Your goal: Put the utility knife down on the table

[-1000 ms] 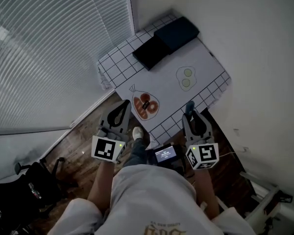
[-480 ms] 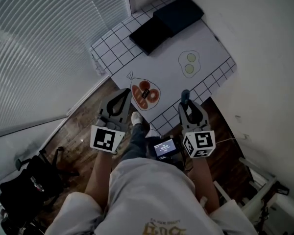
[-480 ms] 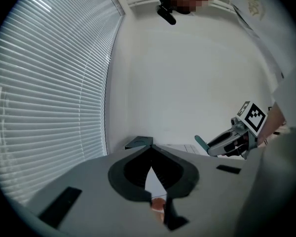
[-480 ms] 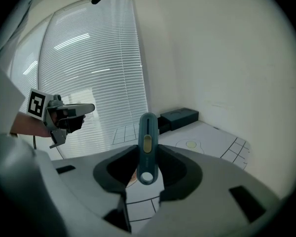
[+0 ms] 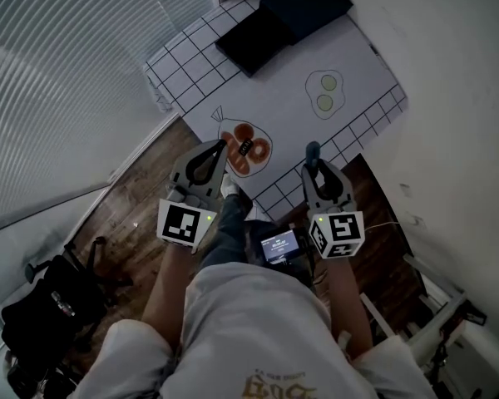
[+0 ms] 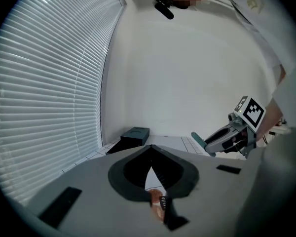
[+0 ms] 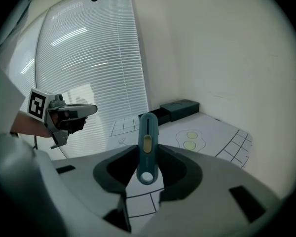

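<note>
A teal utility knife (image 7: 147,132) with a yellow slider stands between the jaws of my right gripper (image 7: 147,154), which is shut on it. In the head view the knife (image 5: 313,151) sticks out ahead of the right gripper (image 5: 314,168) over the near edge of the white grid-patterned table (image 5: 358,56). My left gripper (image 5: 221,147) is shut on nothing, its tips beside an orange drawing (image 5: 251,140) on the table. In the left gripper view its tips (image 6: 151,150) meet above that drawing.
Two black boxes (image 5: 254,44) (image 5: 306,5) lie at the table's far end. A drawing of two green circles (image 5: 324,92) is on the right of the table. Window blinds (image 5: 58,73) run along the left. A black bag (image 5: 41,314) sits on the wooden floor.
Both grippers have sunk and moved a little forward to the table's near edge. The knife stays in the right gripper's grip.
</note>
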Tool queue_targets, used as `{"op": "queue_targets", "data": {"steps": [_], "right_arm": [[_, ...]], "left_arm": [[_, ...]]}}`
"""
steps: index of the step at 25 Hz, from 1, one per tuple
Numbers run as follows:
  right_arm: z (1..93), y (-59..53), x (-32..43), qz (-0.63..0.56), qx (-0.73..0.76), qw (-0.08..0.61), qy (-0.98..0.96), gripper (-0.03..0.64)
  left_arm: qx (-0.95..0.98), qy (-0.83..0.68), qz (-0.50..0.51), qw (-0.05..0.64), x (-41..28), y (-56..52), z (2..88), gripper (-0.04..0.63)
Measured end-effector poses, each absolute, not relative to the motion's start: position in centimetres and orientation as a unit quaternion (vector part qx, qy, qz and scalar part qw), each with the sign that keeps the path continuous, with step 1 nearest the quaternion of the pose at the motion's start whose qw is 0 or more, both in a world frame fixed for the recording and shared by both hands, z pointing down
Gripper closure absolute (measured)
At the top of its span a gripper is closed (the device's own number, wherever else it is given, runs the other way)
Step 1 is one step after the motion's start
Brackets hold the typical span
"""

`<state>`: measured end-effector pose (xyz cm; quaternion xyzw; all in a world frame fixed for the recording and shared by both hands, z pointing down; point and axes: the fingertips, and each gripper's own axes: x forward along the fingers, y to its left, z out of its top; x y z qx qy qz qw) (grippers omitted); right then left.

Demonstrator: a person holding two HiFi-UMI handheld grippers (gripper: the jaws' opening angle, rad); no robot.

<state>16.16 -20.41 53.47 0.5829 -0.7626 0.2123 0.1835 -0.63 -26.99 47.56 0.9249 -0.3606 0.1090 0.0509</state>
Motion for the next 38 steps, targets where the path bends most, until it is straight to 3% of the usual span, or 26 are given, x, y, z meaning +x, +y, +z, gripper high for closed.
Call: {"op": "queue_targets", "data": {"steps": [18,38], "right_arm": [[58.4,-20.7,15.2,0.251,0.573,0.213,-0.751,0.485],[64.9,-20.7,14.2,0.277,0.555,0.299,-0.725,0.485]], "left_arm": [[0.924,-0.341,0.144,0.100,-0.7,-27.0,53.5,0.588],[0.929,-0.301,0.158,0.148,-0.4,-25.9,57.8,0.588]]}}
